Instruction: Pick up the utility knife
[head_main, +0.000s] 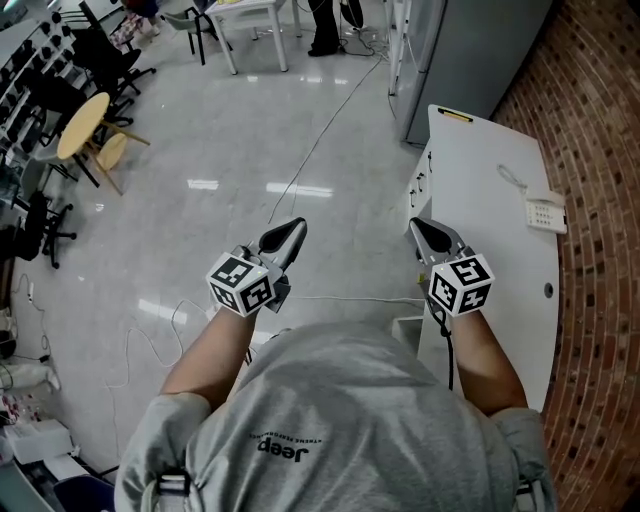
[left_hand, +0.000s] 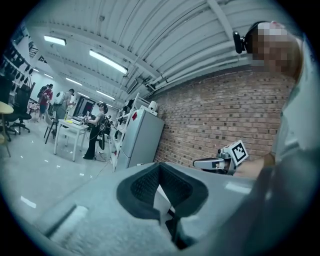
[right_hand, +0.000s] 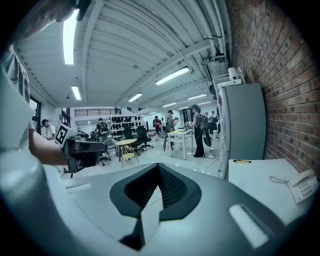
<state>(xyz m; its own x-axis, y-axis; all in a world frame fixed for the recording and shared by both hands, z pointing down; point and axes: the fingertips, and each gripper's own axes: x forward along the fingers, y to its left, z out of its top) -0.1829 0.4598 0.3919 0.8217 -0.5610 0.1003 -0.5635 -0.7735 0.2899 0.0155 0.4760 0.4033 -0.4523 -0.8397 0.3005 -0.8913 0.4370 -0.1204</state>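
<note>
Grey shirt (head_main: 350, 420) and both forearms fill the bottom of the head view. Beyond them a long white counter (head_main: 490, 200) runs along the brick wall on the right. The right gripper (head_main: 416, 226) hangs over its near edge and the left gripper (head_main: 297, 226) over open floor; both sets of jaws are pressed together with nothing between them. A white phone (head_main: 545, 212) sits midway along the counter. What looks like the utility knife (head_main: 455, 115), a small yellow-and-black bar, lies at the counter's far end, well ahead of the right jaws, its long axis across their line. The right hand is nearer, and its jaws would need to part first.
</note>
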